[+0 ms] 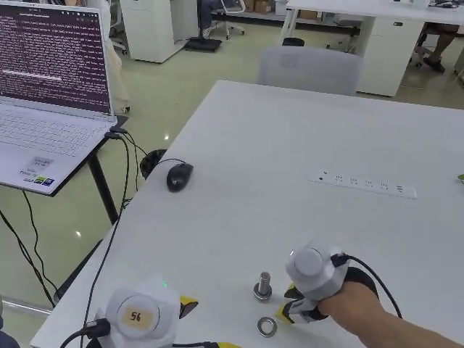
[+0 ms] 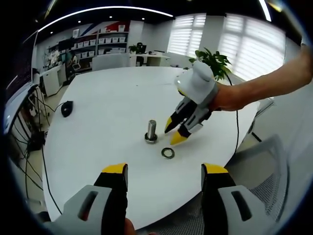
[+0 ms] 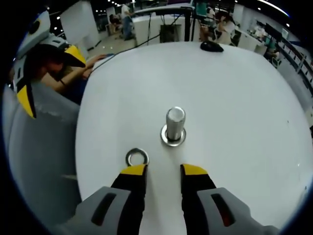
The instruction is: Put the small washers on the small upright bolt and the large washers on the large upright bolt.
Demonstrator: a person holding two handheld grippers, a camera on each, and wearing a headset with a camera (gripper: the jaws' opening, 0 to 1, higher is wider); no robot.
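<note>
An upright steel bolt (image 1: 262, 284) stands near the front edge of the white table (image 1: 290, 152), with a washer around its base (image 3: 173, 137). One loose washer (image 1: 267, 327) lies flat just in front of it. A hand holds my right gripper (image 1: 285, 304) just right of the bolt, low over the table. In the right gripper view its jaws (image 3: 163, 170) stand narrowly open and hold nothing, the loose washer (image 3: 137, 157) just ahead of the left tip. My left gripper (image 2: 165, 171) is wide open and holds nothing, back from the bolt (image 2: 151, 130) and the loose washer (image 2: 167, 153).
A black mouse (image 1: 179, 176) lies at the table's left edge, with its cable running off the side. A white power strip (image 1: 360, 184) sits at mid right. An open laptop (image 1: 51, 94) stands on a side stand to the left. A grey chair (image 1: 309, 69) is behind the table.
</note>
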